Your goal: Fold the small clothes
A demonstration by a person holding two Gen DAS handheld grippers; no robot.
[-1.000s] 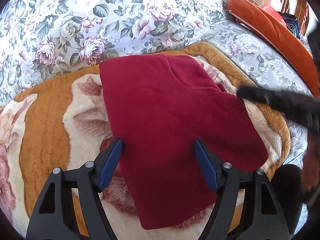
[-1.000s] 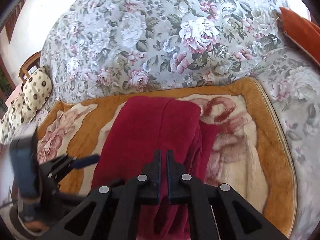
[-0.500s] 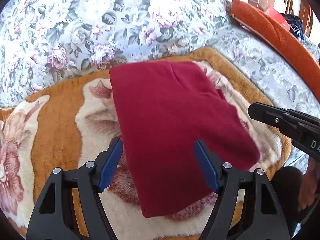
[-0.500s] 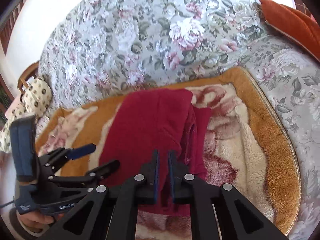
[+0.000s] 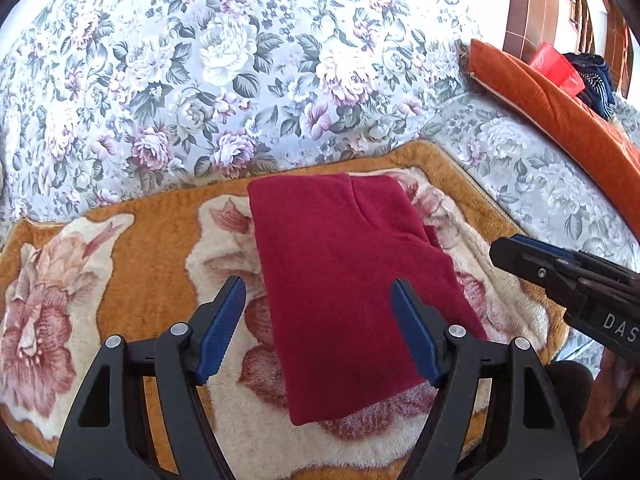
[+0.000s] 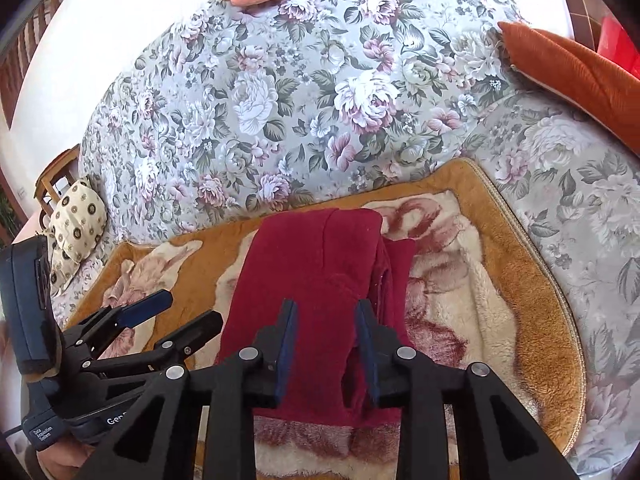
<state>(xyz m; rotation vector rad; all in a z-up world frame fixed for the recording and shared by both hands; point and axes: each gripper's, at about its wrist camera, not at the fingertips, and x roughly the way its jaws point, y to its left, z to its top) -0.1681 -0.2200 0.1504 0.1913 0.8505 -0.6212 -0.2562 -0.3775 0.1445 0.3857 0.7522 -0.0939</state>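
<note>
red cloth [image 5: 352, 280] folded, flat on blanket [image 5: 152, 248] on floral sofa [image 5: 240, 72]. left gripper [image 5: 318, 328] above cloth – fingers wide apart, empty. right gripper [image 6: 326, 344] above cloth's near edge – fingers opening, gripping nothing.

The plush blanket [image 5: 152, 248] lies bare to the left of the folded red garment [image 5: 344, 272], open room across the lower left of the left wrist view. To the garment's right only a narrow strip of blanket shows, and the right gripper [image 5: 504, 252] juts in over it from the right edge. The flowered sofa back [image 5: 224, 60] walls off the whole upper frame. An orange cushion [image 5: 560, 108] bars the upper right corner.
</note>
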